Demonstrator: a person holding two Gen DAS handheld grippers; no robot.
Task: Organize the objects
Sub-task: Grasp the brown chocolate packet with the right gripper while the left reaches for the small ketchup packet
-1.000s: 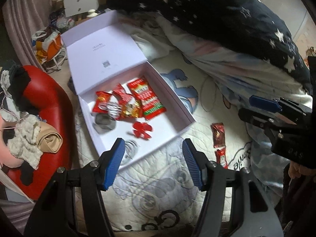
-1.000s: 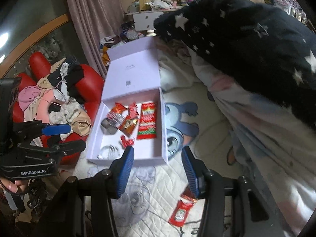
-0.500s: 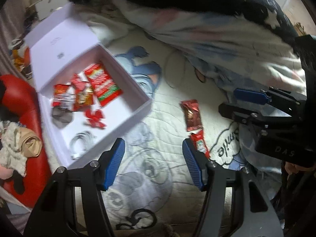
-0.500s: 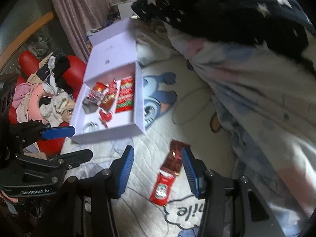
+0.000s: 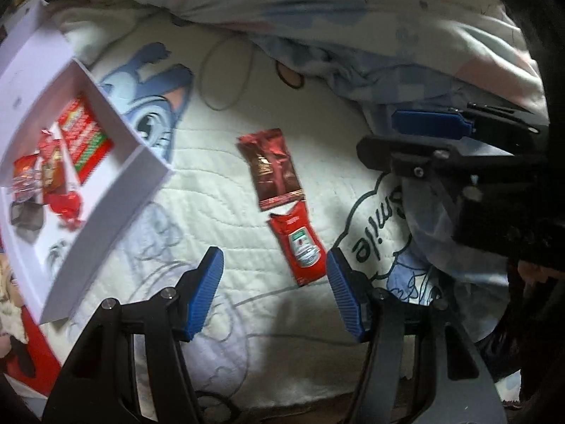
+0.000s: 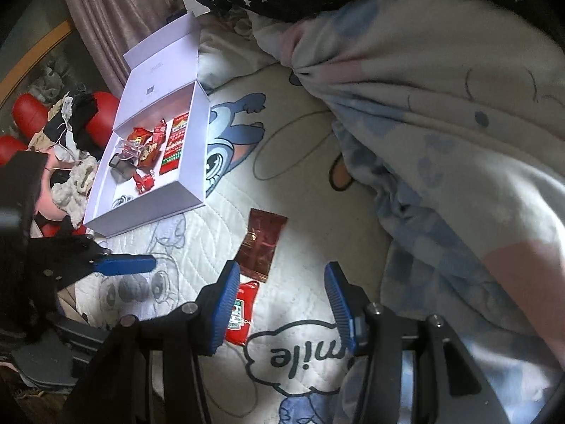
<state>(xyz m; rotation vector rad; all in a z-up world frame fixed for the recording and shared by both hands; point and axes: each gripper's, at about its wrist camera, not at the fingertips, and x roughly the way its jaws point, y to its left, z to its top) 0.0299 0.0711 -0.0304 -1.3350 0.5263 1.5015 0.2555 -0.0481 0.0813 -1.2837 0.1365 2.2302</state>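
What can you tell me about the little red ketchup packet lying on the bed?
The small red ketchup packet is a flat, shiny sachet, plastic or foil by its look, with a green and white label. It looks sealed and lies flat on the white quilted bedcover, outside the white box. Its top end meets or just overlaps the dark red foil packet. Nothing grips it; the left gripper hovers open near it.

A cartoon-print quilted bedspread (image 6: 219, 233), red chair (image 6: 28, 113) and mauve curtain (image 6: 106, 35) behind.
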